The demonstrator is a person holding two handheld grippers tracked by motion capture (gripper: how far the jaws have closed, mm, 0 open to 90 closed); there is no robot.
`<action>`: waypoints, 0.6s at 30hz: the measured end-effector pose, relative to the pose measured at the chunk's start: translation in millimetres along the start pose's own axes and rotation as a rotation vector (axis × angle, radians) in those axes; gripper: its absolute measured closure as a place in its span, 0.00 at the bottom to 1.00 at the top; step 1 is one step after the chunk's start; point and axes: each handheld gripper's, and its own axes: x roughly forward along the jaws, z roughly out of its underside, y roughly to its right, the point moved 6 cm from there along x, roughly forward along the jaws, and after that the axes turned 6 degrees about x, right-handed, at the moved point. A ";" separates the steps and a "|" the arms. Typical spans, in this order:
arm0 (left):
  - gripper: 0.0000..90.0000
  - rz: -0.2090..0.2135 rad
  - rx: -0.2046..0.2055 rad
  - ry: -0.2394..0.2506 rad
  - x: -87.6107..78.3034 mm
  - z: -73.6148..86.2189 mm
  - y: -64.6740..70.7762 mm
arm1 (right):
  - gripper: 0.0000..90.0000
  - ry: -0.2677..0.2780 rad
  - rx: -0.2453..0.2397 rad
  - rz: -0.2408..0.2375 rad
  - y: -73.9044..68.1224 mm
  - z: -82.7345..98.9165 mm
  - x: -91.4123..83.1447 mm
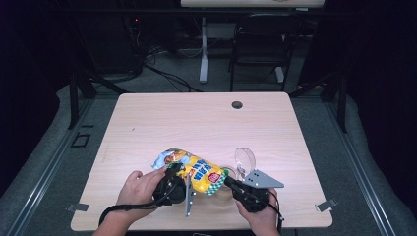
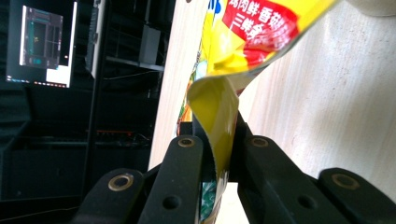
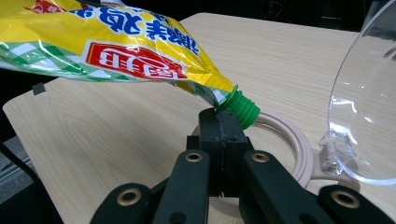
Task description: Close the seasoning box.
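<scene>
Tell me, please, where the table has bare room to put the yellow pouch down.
The far half of the table, from the pouch up to the round hole, is bare, as is the strip along the left edge. The near middle is crowded: the left gripper, right gripper, clear lid and beige ring.

Worktop (image 1: 147,123): far half and left side bare, open to passage. Near centre: yellow sauce pouch (image 1: 199,173) spans between left claw (image 1: 176,172) and right claw (image 1: 229,182). Just right of it: clear lid (image 1: 244,160) standing hinged over a beige ring (image 3: 299,149), blocking the near-right approach.
</scene>
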 end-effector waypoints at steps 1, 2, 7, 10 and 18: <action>0.98 0.019 -0.009 0.017 0.2 -0.9 2.2 | 1.00 0.001 -0.002 -0.001 0.3 -0.1 0.4; 0.98 0.025 -0.007 0.027 0.7 -2.8 4.8 | 1.00 0.007 0.006 -0.035 -2.0 -0.6 1.0; 0.98 0.034 -0.012 0.045 4.6 -10.0 14.1 | 1.00 -0.012 -0.118 -0.005 -18.1 1.4 5.7; 0.98 0.056 -0.042 0.043 7.4 -6.8 18.5 | 1.00 -0.018 -0.120 0.001 -16.8 2.5 5.6; 0.99 0.117 -0.188 0.080 10.9 9.7 21.5 | 1.00 0.006 -0.060 -0.015 -9.7 -0.3 2.2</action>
